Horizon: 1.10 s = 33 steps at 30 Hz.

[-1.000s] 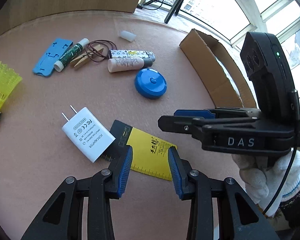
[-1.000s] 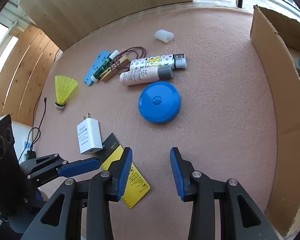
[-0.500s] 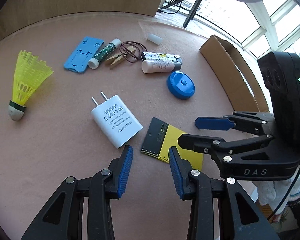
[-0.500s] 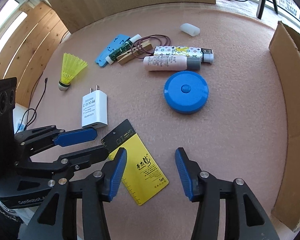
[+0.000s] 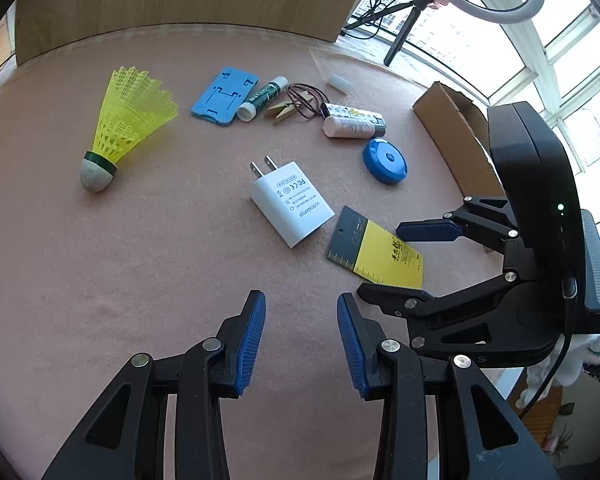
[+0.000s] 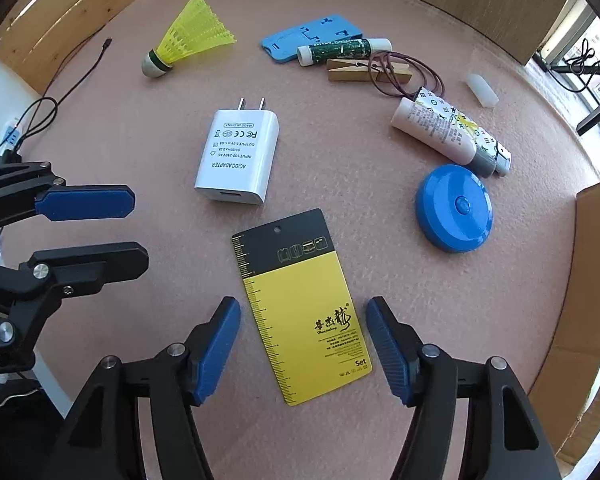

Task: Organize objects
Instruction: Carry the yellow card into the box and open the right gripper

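Note:
A yellow and black card point(image 6: 302, 308) lies flat on the pink mat, between the open fingers of my right gripper point(image 6: 302, 344), which holds nothing. The card also shows in the left wrist view point(image 5: 376, 246). My left gripper point(image 5: 300, 336) is open and empty over bare mat. A white AC adapter point(image 5: 290, 202) point(image 6: 238, 162) lies beyond the card. A blue round tape measure point(image 6: 454, 212) point(image 5: 385, 160) lies to the right. My right gripper also shows in the left wrist view point(image 5: 404, 260), and my left gripper in the right wrist view point(image 6: 136, 232).
A yellow shuttlecock point(image 5: 124, 120) lies at the left. At the back lie a blue phone stand point(image 5: 224, 96), a green tube point(image 5: 262, 98), a clothespin point(image 5: 286, 110), a hair tie point(image 5: 306, 98), two small tubes point(image 5: 352, 122) and a white cap point(image 5: 339, 82). A cardboard box point(image 5: 456, 140) point(image 6: 592, 300) stands at the right.
Both grippers have drawn back and turned left. My right gripper has opened wider and now straddles the yellow card. The objects have not moved.

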Motion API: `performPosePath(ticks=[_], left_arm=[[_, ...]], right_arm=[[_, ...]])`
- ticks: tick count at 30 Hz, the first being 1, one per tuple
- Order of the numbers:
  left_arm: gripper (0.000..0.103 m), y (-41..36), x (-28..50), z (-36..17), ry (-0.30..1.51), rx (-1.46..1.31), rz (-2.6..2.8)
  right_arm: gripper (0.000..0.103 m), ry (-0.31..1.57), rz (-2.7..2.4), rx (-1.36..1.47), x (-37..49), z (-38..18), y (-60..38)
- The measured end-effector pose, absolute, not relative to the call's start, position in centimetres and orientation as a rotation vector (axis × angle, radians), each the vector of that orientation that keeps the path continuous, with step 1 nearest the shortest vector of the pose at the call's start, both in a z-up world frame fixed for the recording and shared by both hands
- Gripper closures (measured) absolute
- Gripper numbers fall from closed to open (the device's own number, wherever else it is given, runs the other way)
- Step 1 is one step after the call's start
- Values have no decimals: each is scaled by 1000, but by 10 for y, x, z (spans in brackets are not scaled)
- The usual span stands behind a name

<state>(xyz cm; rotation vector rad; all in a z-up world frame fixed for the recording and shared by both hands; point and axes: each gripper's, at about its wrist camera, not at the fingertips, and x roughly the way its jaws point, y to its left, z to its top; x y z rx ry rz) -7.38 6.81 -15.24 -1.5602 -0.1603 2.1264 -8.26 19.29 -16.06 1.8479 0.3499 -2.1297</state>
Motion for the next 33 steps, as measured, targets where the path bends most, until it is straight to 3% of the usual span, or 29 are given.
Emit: performPosePath(ticks=[3, 5, 21, 33], left_arm=[[63, 66, -71, -151, -161, -1551, 2114], [63, 69, -74, -152, -162, -1544, 2108], [62, 101, -65, -139, -50, -1491, 2119], [62, 143, -68, -132, -102, -1517, 2214]], right_arm=[[44, 348, -2154, 1860, -79, -160, 190], [53, 317, -2167, 1871, -76, -158, 191], [54, 25, -2408, 1832, -42, -115, 243], [54, -122, -2593, 1707, -43, -64, 350]])
